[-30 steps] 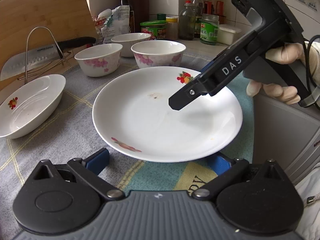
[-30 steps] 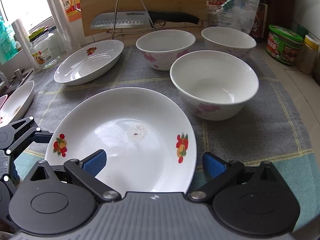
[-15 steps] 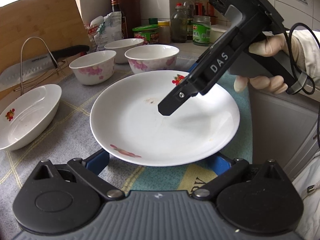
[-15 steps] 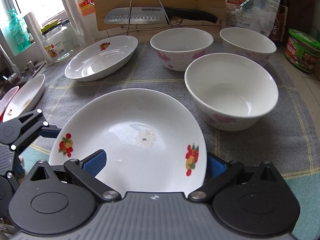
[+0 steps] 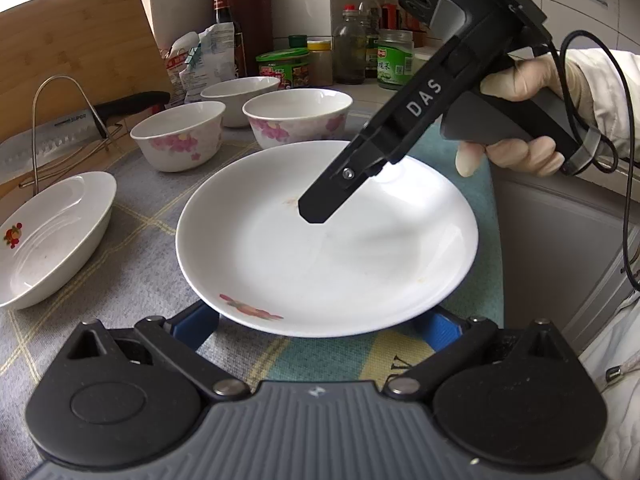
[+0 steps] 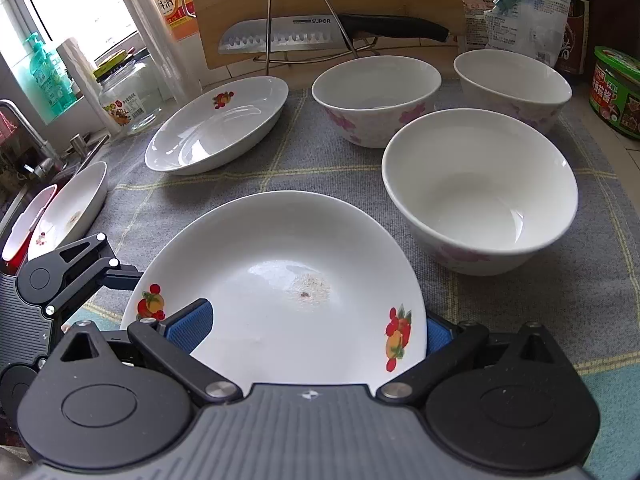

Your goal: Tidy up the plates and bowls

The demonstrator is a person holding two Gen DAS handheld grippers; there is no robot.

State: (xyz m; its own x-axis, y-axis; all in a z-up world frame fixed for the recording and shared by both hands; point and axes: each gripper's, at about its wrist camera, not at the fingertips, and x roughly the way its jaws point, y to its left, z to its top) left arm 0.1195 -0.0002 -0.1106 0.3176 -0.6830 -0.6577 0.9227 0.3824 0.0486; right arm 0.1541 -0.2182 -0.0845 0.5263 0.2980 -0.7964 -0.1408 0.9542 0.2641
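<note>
A white round plate (image 5: 320, 248) with fruit prints sits between both grippers above the grey mat (image 6: 320, 172). My right gripper (image 6: 312, 330) is shut on the plate (image 6: 280, 280), with one blue pad over its inside and the other under the rim. In the left wrist view its upper finger (image 5: 320, 208) reaches across the plate. My left gripper (image 5: 316, 324) is open, its blue pads spread wide beneath the plate's near rim. Three flowered bowls (image 6: 480, 188) (image 6: 376, 92) (image 6: 512, 80) stand behind. A white oval dish (image 6: 220, 124) lies at the back left.
Two more plates (image 6: 72, 204) lean at the far left by the sink. A knife on a wire rack (image 6: 304, 36) and a wooden board stand behind the dishes. Jars and bottles (image 5: 394, 58) line the back right. A gloved hand (image 5: 520, 120) holds the right gripper.
The right gripper has slid further onto the plate and its finger tip has moved left across it. The bowls have shifted right and lower in the right wrist view.
</note>
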